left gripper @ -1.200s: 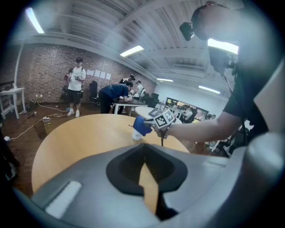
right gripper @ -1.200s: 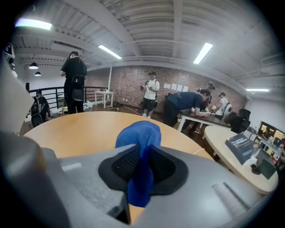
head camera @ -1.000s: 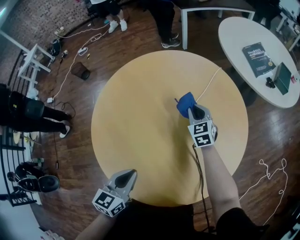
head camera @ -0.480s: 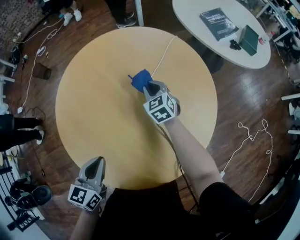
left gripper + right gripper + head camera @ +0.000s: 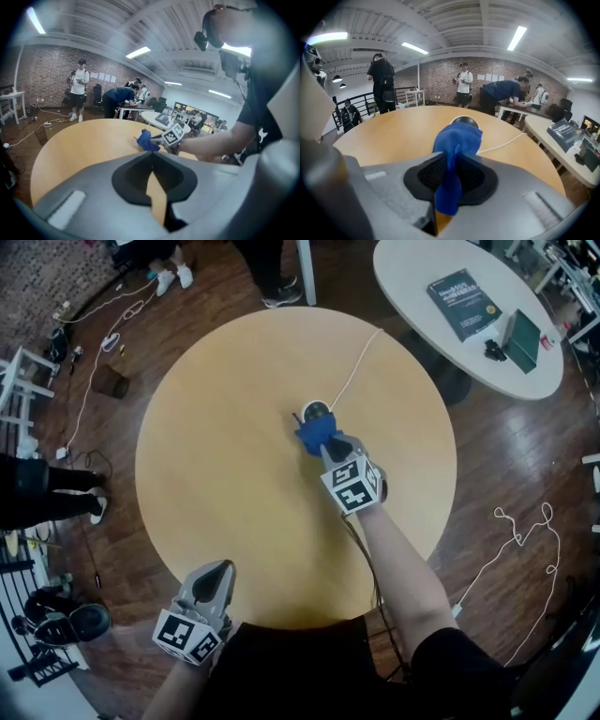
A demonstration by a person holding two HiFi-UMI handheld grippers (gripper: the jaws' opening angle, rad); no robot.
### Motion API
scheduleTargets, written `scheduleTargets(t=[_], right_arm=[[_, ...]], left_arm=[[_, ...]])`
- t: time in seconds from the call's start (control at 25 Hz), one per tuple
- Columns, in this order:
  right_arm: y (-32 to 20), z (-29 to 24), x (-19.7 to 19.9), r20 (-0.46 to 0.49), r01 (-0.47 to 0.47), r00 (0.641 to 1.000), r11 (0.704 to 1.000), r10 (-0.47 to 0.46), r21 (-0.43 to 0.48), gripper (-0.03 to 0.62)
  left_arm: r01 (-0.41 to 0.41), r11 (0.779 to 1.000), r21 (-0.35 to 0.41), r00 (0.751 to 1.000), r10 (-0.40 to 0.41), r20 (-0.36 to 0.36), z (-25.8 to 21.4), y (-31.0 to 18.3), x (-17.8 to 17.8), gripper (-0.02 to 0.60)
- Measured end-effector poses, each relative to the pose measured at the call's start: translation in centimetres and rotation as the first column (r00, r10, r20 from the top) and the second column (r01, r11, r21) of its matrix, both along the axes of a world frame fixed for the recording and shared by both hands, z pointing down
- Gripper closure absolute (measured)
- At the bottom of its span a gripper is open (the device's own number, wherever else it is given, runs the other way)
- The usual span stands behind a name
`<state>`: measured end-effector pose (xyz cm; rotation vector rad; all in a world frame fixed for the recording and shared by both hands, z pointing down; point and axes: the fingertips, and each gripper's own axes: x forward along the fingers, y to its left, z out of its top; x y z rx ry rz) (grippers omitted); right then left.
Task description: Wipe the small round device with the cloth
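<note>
Dark plank floor (image 5: 506,474) is surrounding the round table (image 5: 216,456) you're standing at. Up and to the right, a white table (image 5: 412,287) is carrying a book (image 5: 463,304) and a green box (image 5: 525,334). Loose cords (image 5: 525,540) are trailing over the floor, and people (image 5: 464,86) are standing by a brick wall (image 5: 440,75).

The device (image 5: 317,412) is sitting near the table's middle, with its cable (image 5: 356,367) running off the far edge. Your right gripper (image 5: 328,444) is clamping the cloth (image 5: 314,434), whose bunched front fold is lying against the device's near side. In the right gripper view that fold is standing in the way and hiding part of the device. Your left gripper (image 5: 218,573) is hovering over the near edge, well apart, with its jaws pressed together on nothing.

A second ago the cloth was covering the device completely. Now the device's dark top is showing just past the cloth. The left gripper is keeping its place at the near edge.

The tabletop is smooth, pale wood. The cloth is a soft blue knit, folded and drooping through the jaws. The device is a low round puck with a glossy dark top and a pale rim. The cable is thin and white. The jaws are grey with dark ribbed pads.
</note>
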<state>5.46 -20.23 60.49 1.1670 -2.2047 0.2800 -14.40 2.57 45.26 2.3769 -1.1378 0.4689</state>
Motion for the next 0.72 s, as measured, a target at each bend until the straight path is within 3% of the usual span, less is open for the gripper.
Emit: scheduleTargets(t=[0.2,0.32,0.56,0.72], right_arm=[[-2.1,-6.0,1.7,0.025,-0.045,0.999,0.979,0.041,0.199,0.533],[-3.8,-7.9,2.4,0.027,-0.063,0.998,0.965,0.058,0.253,0.533],[-6.2,-6.6,2.1,0.057,-0.040,0.998,0.978,0.029,0.207,0.533],[-6.7,-4.9,3.2,0.042,-0.081,0.996,0.986,0.076,0.146,0.533]], left_arm=[[0.006,1.000,0.002,1.000,-0.006,0.003,0.1,0.4,0.0,0.577],[0.018,1.000,0.003,1.000,-0.018,0.004,0.1,0.5,0.0,0.577],[0.053,0.999,-0.011,0.998,-0.053,0.018,0.3,1.1,-0.6,0.577],[0.090,0.996,-0.018,0.996,-0.090,0.022,0.3,1.5,-1.8,0.577]])
